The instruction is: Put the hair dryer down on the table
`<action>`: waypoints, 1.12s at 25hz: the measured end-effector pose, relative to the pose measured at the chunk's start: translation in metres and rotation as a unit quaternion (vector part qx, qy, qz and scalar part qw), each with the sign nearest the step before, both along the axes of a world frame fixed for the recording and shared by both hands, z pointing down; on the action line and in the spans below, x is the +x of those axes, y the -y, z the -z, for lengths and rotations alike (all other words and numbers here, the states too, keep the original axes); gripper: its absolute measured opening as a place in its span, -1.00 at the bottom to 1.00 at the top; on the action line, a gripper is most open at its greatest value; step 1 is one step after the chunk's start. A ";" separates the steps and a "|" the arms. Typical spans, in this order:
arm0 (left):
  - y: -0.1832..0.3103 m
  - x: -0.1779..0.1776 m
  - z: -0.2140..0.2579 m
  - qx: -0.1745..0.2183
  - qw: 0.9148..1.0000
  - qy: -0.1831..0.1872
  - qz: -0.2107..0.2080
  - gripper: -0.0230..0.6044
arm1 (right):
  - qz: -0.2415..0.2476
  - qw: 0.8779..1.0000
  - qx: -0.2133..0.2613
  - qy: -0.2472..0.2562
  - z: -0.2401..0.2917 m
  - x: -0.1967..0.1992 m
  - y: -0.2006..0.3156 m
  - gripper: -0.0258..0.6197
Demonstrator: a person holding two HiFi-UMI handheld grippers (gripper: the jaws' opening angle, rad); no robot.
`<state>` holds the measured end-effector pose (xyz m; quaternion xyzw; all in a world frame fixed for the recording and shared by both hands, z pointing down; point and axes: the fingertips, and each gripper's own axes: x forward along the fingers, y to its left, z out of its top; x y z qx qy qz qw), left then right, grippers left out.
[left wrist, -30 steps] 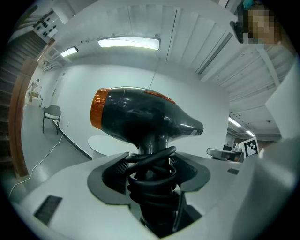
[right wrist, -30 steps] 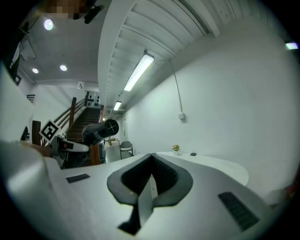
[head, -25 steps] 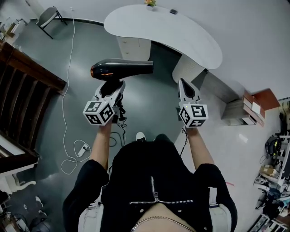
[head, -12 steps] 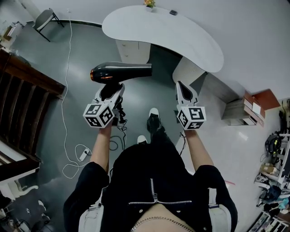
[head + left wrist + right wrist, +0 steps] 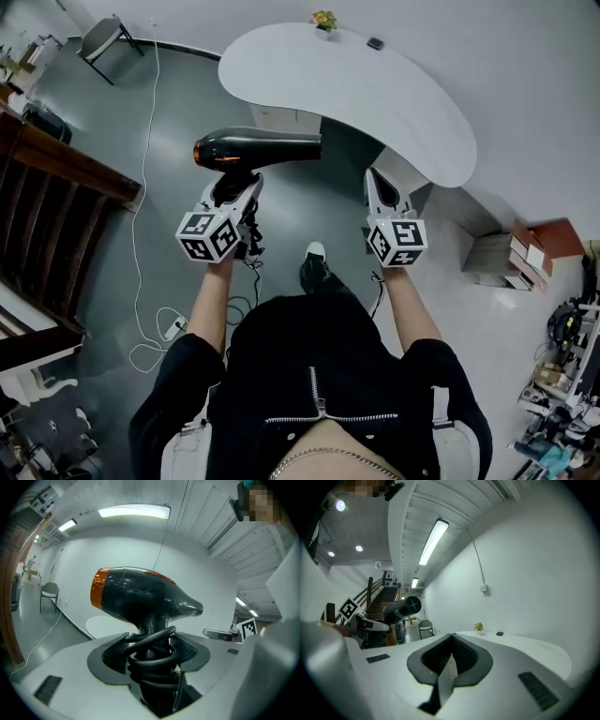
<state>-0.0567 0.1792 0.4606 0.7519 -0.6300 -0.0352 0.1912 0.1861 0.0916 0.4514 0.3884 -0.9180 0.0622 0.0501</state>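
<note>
We hold the hair dryer (image 5: 258, 148) in the air with our left tongs (image 5: 234, 187), which are clamped on its handle where the black cord (image 5: 152, 648) is coiled round it. Its barrel lies level, nozzle toward our right. It hangs over the grey floor (image 5: 169, 103), short of the white bench (image 5: 356, 84) ahead. Our right tongs (image 5: 380, 183) are closed together on nothing.

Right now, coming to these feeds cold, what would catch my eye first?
The black hair dryer with its orange rear end stands out, held by its cord-wrapped handle in the left claw, short of the table. Next, the curved white table ahead, and the right claw, shut and empty.
</note>
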 end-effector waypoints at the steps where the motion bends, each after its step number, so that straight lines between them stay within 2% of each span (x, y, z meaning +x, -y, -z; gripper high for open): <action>1: 0.012 -0.003 0.002 0.000 1.000 0.001 0.003 -0.02 | 0.004 1.000 0.001 0.001 0.003 -0.003 0.015 -0.90; 6: 0.070 -0.017 0.009 0.000 1.000 0.007 0.016 -0.02 | 0.024 1.000 0.001 0.005 0.008 -0.021 0.086 -0.90; 17: 0.157 -0.048 0.008 -0.005 0.999 0.008 0.040 -0.02 | 0.058 0.998 0.000 0.003 0.006 -0.066 0.180 -0.90; 22: 0.209 -0.071 -0.003 -0.006 0.999 0.004 0.037 -0.02 | 0.057 0.998 -0.002 -0.002 -0.003 -0.089 0.224 -0.90; 28: 0.297 -0.115 -0.010 -0.011 1.000 0.001 0.010 -0.02 | 0.034 0.999 -0.004 -0.006 -0.006 -0.128 0.290 -0.90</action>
